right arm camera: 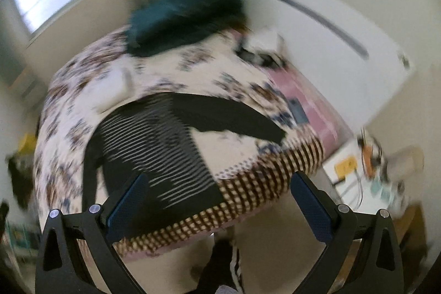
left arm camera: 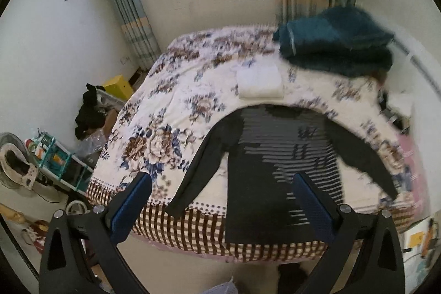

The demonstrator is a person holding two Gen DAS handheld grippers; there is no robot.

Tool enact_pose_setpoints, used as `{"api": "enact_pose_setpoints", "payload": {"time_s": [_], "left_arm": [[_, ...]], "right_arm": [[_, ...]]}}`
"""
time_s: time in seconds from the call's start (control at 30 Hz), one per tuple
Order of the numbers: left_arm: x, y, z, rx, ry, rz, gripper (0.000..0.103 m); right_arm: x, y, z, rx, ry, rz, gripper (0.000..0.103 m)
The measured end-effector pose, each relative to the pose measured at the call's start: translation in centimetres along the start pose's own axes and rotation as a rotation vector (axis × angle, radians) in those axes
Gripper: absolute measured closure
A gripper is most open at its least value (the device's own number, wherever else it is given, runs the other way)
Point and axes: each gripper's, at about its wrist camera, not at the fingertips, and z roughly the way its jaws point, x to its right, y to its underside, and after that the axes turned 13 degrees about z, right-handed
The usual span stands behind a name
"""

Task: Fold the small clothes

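Note:
A small black long-sleeved top with grey-striped panels (left arm camera: 275,156) lies spread flat on the floral bed cover (left arm camera: 171,90), sleeves out to both sides, hem at the bed's near edge. It also shows in the right wrist view (right arm camera: 165,145), blurred. My left gripper (left arm camera: 223,183) is open and empty, held above the near edge over the top's lower left part. My right gripper (right arm camera: 220,183) is open and empty, above the bed's near edge at the top's lower right. A folded white garment (left arm camera: 259,81) lies on the bed beyond the top.
A folded teal blanket (left arm camera: 336,40) sits at the bed's far right. A shelf rack (left arm camera: 60,159), a fan and dark clothes stand on the floor left of the bed. A phone (right arm camera: 297,109) lies on a pink sheet at the right. Boxes and clutter (right arm camera: 369,164) are right of the bed.

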Motion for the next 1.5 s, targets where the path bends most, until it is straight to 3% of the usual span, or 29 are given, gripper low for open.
{"api": "enact_pose_setpoints", "payload": {"time_s": [0.07,0.1,0.13,0.3,0.43,0.6,0.73,0.8,0.9,1.1,1.23,1.37,1.4,1.43,1.5], "left_arm": [[1.2,-0.2,2.7,-0.032,-0.002,-0.001,0.000],[2.2,-0.6,4.7,-0.057,-0.010,-0.002,0.000],[2.9,-1.0,6.2,-0.073,-0.015,-0.002,0.000],[8.4,-2.3,16.5,-0.191,0.001,0.021,0.000],[12.3,-1.6,24.6,-0.285,0.002,0.014,0.000],[17.4,-0.4,33.8,-0.369,-0.022,0.057,0.000],[20.6,0.8,39.5,-0.411,-0.022,0.109,0.000],[22.2,0.9,41.6,-0.419,-0.022,0.132,0.000],[23.8,0.6,43.2,-0.418,-0.018,0.147,0.000],[25.3,-1.3,44.0,-0.395,0.009,0.136,0.000],[25.8,-2.4,44.1,-0.379,0.025,0.127,0.000],[26.4,-2.3,44.4,-0.384,0.041,0.129,0.000],[26.4,-2.2,44.4,-0.385,0.046,0.131,0.000],[26.5,-2.1,44.4,-0.385,0.051,0.135,0.000],[26.7,-1.8,44.4,-0.381,0.049,0.149,0.000]], "right_arm": [[3.3,-3.0,5.8,-0.051,0.012,0.088,0.015],[4.3,-3.8,8.0,-0.065,0.023,0.110,0.029],[6.2,-5.4,11.9,-0.106,0.062,0.153,0.034],[12.9,-10.6,26.6,-0.235,0.076,0.329,0.034],[19.3,-13.2,40.3,-0.321,0.120,0.467,0.033],[23.3,-13.2,53.7,-0.421,0.116,0.560,0.033],[24.9,-11.2,61.2,-0.522,0.091,0.660,0.031],[24.6,-11.2,61.9,-0.490,0.075,0.661,0.033],[23.1,-11.9,61.2,-0.447,0.014,0.564,0.093],[24.0,-18.1,57.1,-0.274,0.040,0.550,0.097],[22.3,-23.5,57.6,-0.220,0.061,0.466,0.098],[21.3,-26.3,60.7,-0.300,0.077,0.416,0.098],[21.5,-26.2,61.5,-0.344,0.080,0.425,0.091],[22.8,-25.8,61.2,-0.376,0.091,0.454,0.077],[23.9,-24.7,60.4,-0.363,0.074,0.550,0.062]]}}
